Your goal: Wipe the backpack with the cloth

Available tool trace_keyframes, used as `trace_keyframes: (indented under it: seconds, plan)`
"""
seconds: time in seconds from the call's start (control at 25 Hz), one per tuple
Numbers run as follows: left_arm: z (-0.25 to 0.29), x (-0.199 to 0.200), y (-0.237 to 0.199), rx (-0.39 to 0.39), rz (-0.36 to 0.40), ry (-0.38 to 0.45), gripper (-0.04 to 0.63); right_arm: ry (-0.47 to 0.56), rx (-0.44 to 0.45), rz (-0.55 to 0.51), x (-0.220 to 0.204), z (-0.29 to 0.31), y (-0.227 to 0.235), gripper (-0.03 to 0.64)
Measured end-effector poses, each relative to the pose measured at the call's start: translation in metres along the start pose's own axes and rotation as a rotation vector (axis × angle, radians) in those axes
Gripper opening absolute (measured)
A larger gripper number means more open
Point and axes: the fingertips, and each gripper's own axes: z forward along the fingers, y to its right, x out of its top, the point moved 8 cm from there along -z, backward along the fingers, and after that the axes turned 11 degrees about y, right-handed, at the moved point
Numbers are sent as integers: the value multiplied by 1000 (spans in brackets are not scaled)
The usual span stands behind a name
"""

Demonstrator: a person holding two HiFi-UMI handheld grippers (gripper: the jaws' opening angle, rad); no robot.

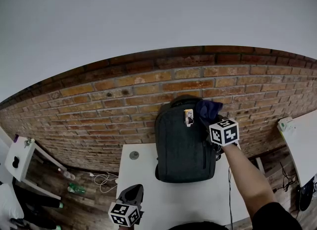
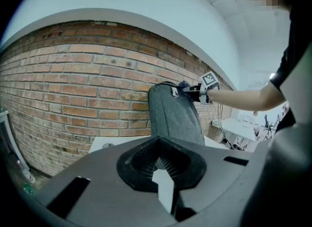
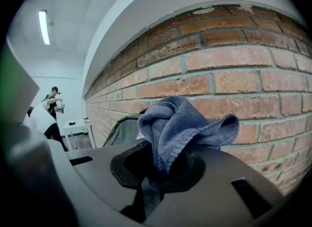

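Observation:
A dark grey backpack (image 1: 182, 142) stands upright on the white table (image 1: 148, 184), its back to the brick wall. It also shows in the left gripper view (image 2: 173, 116) and partly in the right gripper view (image 3: 124, 131). My right gripper (image 1: 218, 125) is at the backpack's top right corner, shut on a bunched blue cloth (image 1: 208, 109). The cloth (image 3: 180, 123) bulges out of the right gripper (image 3: 161, 167) close to the bricks. My left gripper (image 1: 132, 193) stays low near the table's front edge, well short of the backpack, shut (image 2: 160, 165) with nothing in it.
A round grey grommet (image 1: 134, 155) sits in the table left of the backpack. Other white tables stand at the far right (image 1: 302, 145) and far left (image 1: 22, 157). Cables (image 1: 101, 178) and green bottles (image 1: 75, 188) lie on the wooden floor. People stand in the distance (image 3: 46, 113).

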Motion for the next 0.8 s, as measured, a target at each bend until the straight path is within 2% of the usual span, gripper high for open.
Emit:
trace_keyframes:
  seconds: [0.44, 0.8]
  plan:
    - [4, 1, 10, -28, 4, -5, -9, -108, 34, 37, -50, -17, -14, 38]
    - [6, 0, 13, -51, 11, -23, -9, -133, 39, 41, -77, -46, -26, 38]
